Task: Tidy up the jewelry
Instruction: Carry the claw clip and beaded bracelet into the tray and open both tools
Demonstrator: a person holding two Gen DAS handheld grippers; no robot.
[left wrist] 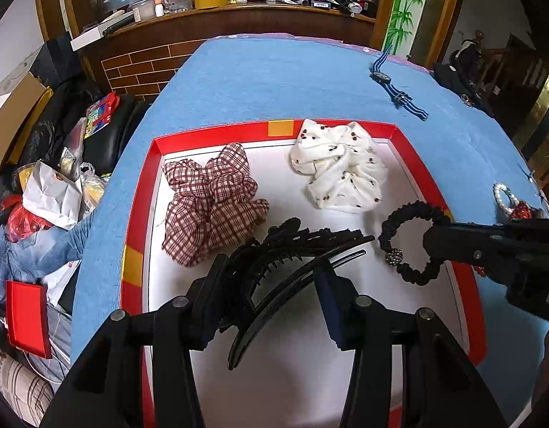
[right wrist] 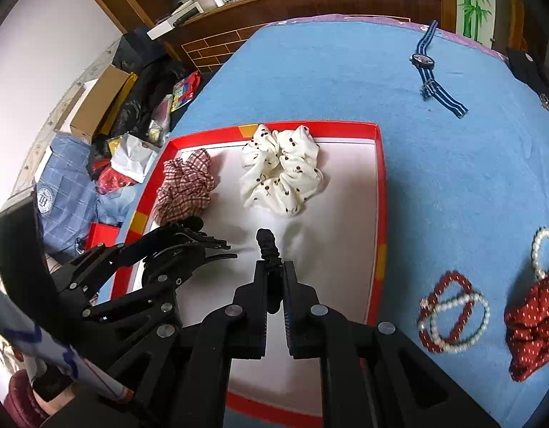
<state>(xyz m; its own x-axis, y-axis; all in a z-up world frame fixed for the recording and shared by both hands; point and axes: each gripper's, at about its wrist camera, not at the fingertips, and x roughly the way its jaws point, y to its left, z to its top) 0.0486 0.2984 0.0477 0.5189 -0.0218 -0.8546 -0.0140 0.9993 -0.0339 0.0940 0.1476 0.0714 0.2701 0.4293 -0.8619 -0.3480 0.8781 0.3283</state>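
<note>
A red-rimmed white tray (left wrist: 140, 196) (right wrist: 379, 185) lies on the blue cloth. In it are a plaid scrunchie (left wrist: 210, 203) (right wrist: 185, 189) and a white dotted scrunchie (left wrist: 340, 167) (right wrist: 281, 174). My left gripper (left wrist: 271, 285) (right wrist: 189, 246) is closed around a black claw hair clip (left wrist: 296, 249) (right wrist: 203, 239) over the tray. My right gripper (right wrist: 274, 274) (left wrist: 435, 239) is shut on a black beaded hair tie (left wrist: 410, 242) (right wrist: 269, 249) above the tray's right part.
On the cloth to the right lie a striped watch (left wrist: 385, 78) (right wrist: 426, 64), red and pearl bracelets (right wrist: 452, 314), a pearl ring (right wrist: 543, 253) (left wrist: 502, 196) and a red dotted scrunchie (right wrist: 534, 324). Clutter fills the floor at left (left wrist: 50, 192). A wooden counter (left wrist: 239, 18) stands behind.
</note>
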